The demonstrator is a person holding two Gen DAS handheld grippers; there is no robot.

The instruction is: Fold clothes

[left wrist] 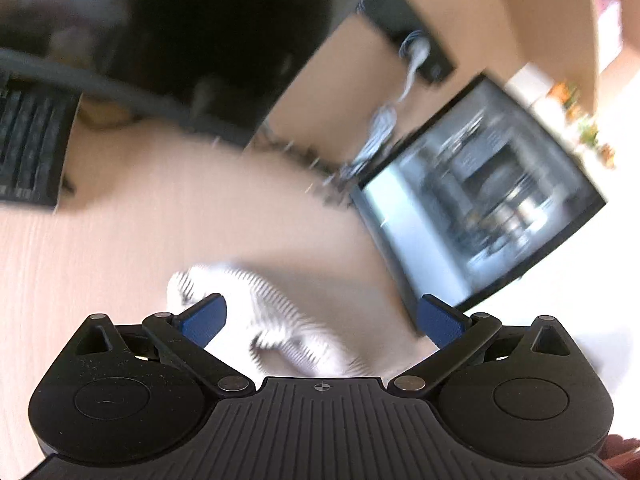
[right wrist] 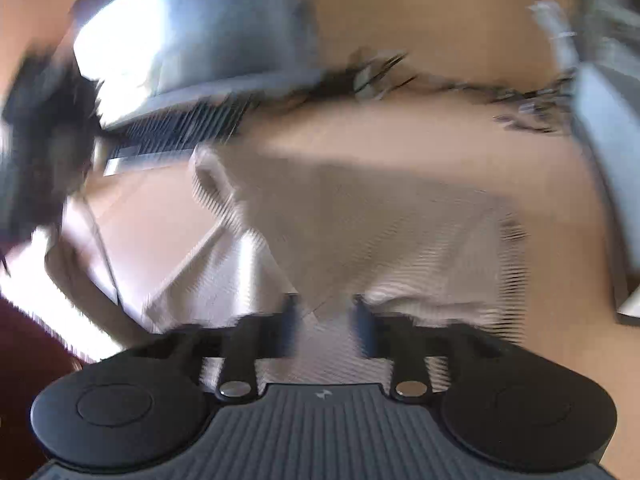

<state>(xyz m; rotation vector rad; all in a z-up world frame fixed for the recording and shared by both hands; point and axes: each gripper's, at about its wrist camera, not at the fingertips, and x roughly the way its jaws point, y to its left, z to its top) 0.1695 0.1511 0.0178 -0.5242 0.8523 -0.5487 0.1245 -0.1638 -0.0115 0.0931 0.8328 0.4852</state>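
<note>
So closest in on the left wrist view, the left gripper [left wrist: 322, 316] has its blue-padded jaws spread wide with nothing in them. Right past its fingers there's a bunched-up bit of the white garment with fine dark stripes [left wrist: 276, 320], lying on the pale wooden desk [left wrist: 140, 232]. My read is the left hand is parked beside that end of the cloth, ready to take it for a fold, not gripping yet.

The right wrist view tells a different story. The right gripper [right wrist: 326, 320] sits low over the same striped garment [right wrist: 360, 232], jaws parted to a middling gap. Cloth shows between and under the fingers, but it's so smeared with blur I can't see the pads pressing on it, so I'd call it loose, not clamped. From here the garment is spread out flattish over the desk [right wrist: 400, 128], with a collar or strap loop at its far left end.

Beyond the garment: the left view shows a black-framed monitor [left wrist: 480, 200] off to its right and a dark keyboard [left wrist: 32, 148] off to its left. The right view shows a silver laptop with an open lid [right wrist: 192, 60] behind the garment, which the left view doesn't clearly give. Only the right view shows how much cloth there is; the left catches just a crumpled end.
</note>
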